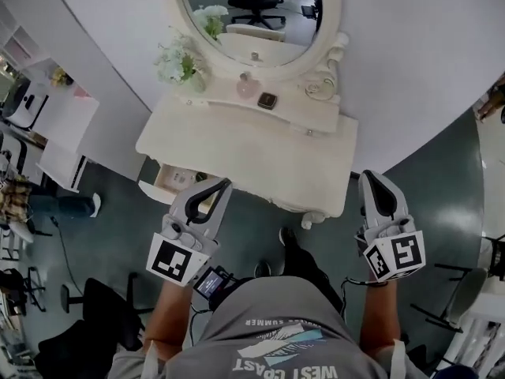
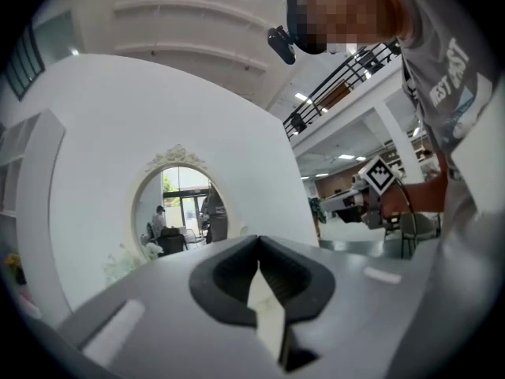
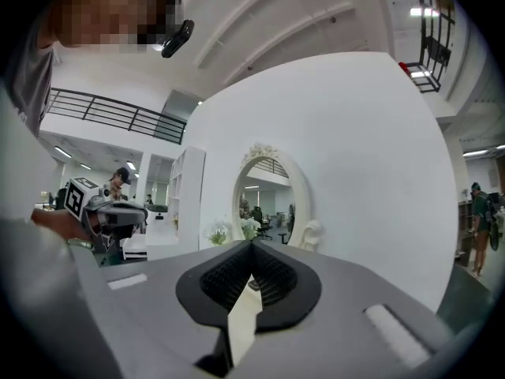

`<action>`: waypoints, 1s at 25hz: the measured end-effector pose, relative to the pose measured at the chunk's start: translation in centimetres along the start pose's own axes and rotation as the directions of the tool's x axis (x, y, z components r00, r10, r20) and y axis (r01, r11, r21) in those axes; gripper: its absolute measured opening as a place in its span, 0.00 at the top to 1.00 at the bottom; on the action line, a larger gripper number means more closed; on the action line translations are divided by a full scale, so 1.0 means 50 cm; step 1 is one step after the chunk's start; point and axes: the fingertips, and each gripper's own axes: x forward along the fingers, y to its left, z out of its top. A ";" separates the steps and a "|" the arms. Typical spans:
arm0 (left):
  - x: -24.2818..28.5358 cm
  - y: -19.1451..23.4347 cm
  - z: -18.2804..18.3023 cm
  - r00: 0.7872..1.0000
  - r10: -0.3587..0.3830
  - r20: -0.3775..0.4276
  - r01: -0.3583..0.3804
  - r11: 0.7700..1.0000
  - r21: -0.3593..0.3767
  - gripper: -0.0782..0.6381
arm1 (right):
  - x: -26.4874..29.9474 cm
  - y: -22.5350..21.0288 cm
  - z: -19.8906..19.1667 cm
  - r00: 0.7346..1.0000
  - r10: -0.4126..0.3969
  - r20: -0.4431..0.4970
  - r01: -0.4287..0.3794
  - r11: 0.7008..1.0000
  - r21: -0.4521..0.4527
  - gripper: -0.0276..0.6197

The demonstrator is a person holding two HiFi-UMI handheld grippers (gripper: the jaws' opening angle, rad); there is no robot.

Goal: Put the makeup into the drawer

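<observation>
A cream dressing table (image 1: 260,160) with an oval mirror (image 1: 256,14) stands against the white wall. On its raised back shelf sit a pink bottle (image 1: 248,86), a small dark compact (image 1: 267,100) and a clear glass piece (image 1: 319,91). A drawer (image 1: 175,180) stands pulled out at the table's front left. My left gripper (image 1: 225,183) is shut and empty, its tip at the table's front edge beside that drawer. My right gripper (image 1: 368,175) is shut and empty, off the table's right corner. In the gripper views, the left gripper (image 2: 257,239) and right gripper (image 3: 252,245) have their jaws closed together, pointing at the mirror.
White flowers (image 1: 180,63) stand at the shelf's left end. White shelving (image 1: 47,125) and chairs lie to the left, and a dark stool (image 1: 106,302) is near my left side. Green floor surrounds the table.
</observation>
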 end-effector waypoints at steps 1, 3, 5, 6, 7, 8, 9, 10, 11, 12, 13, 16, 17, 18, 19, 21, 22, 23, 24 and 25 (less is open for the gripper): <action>-0.007 0.022 -0.005 0.999 0.036 -0.004 -0.036 0.999 -0.003 0.89 | 0.031 0.004 0.000 1.000 0.027 -0.003 -0.027 1.000 -0.004 0.95; -0.016 0.060 -0.019 0.995 0.097 -0.018 -0.098 0.995 -0.012 0.89 | 0.091 0.011 0.000 0.997 0.078 -0.009 -0.078 0.997 -0.016 0.95; -0.018 0.093 -0.032 0.988 0.153 -0.033 -0.153 0.988 -0.020 0.89 | 0.150 0.015 0.005 0.992 0.128 -0.011 -0.129 0.991 -0.028 0.95; -0.017 0.109 -0.036 0.983 0.179 -0.036 -0.180 0.984 -0.019 0.89 | 0.177 0.017 0.008 0.988 0.152 -0.011 -0.152 0.988 -0.032 0.95; -0.015 0.124 -0.037 0.979 0.203 -0.031 -0.204 0.979 -0.015 0.89 | 0.203 0.019 0.010 0.985 0.174 -0.013 -0.175 0.984 -0.035 0.95; -0.013 0.138 -0.037 0.974 0.224 -0.023 -0.224 0.975 -0.010 0.89 | 0.227 0.021 0.010 0.981 0.195 -0.017 -0.195 0.980 -0.038 0.95; -0.011 0.149 -0.040 0.970 0.241 -0.016 -0.241 0.971 -0.007 0.89 | 0.250 0.023 0.010 0.977 0.213 -0.021 -0.213 0.976 -0.042 0.95; -0.009 0.159 -0.043 0.967 0.256 -0.012 -0.256 0.967 -0.006 0.89 | 0.272 0.024 0.009 0.973 0.229 -0.027 -0.230 0.972 -0.046 0.95; -0.006 0.168 -0.050 0.963 0.269 -0.017 -0.269 0.963 -0.010 0.89 | 0.294 0.024 0.006 0.969 0.244 -0.032 -0.246 0.968 -0.051 0.95; -0.004 0.175 -0.060 0.959 0.282 -0.035 -0.282 0.959 -0.021 0.89 | 0.316 0.024 0.002 0.965 0.259 -0.038 -0.260 0.964 -0.054 0.95; -0.001 0.181 -0.073 0.954 0.292 -0.060 -0.295 0.955 -0.038 0.89 | 0.339 0.024 -0.004 0.961 0.272 -0.044 -0.274 0.960 -0.055 0.95; 0.007 0.203 -0.100 0.942 0.320 -0.099 -0.327 0.944 -0.053 0.89 | 0.403 0.024 -0.031 0.949 0.309 -0.068 -0.312 0.949 -0.048 0.95; 0.009 0.212 -0.104 0.939 0.331 -0.098 -0.337 0.940 -0.048 0.89 | 0.425 0.025 -0.040 0.944 0.321 -0.080 -0.325 0.945 -0.046 0.94; 0.011 0.219 -0.109 0.934 0.341 -0.102 -0.347 0.937 -0.046 0.89 | 0.446 0.025 -0.050 0.939 0.333 -0.091 -0.337 0.940 -0.043 0.93; 0.012 0.225 -0.119 0.929 0.350 -0.122 -0.358 0.932 -0.051 0.89 | 0.467 0.026 -0.058 0.934 0.344 -0.101 -0.349 0.936 -0.040 0.93; 0.013 0.234 -0.140 0.917 0.363 -0.165 -0.377 0.924 -0.062 0.89 | 0.505 0.027 -0.075 0.924 0.364 -0.119 -0.370 0.928 -0.036 0.92; 0.014 0.237 -0.149 0.912 0.370 -0.177 -0.386 0.920 -0.066 0.89 | 0.522 0.028 -0.085 0.919 0.373 -0.128 -0.380 0.924 -0.033 0.91; 0.015 0.241 -0.156 0.908 0.377 -0.185 -0.394 0.916 -0.068 0.89 | 0.539 0.030 -0.095 0.914 0.382 -0.136 -0.389 0.921 -0.031 0.91; 0.016 0.244 -0.164 0.903 0.383 -0.193 -0.402 0.913 -0.070 0.89 | 0.555 0.031 -0.106 0.909 0.390 -0.145 -0.398 0.917 -0.029 0.90; 0.017 0.246 -0.172 0.899 0.389 -0.202 -0.410 0.909 -0.071 0.89 | 0.572 0.032 -0.118 0.904 0.399 -0.155 -0.408 0.913 -0.028 0.89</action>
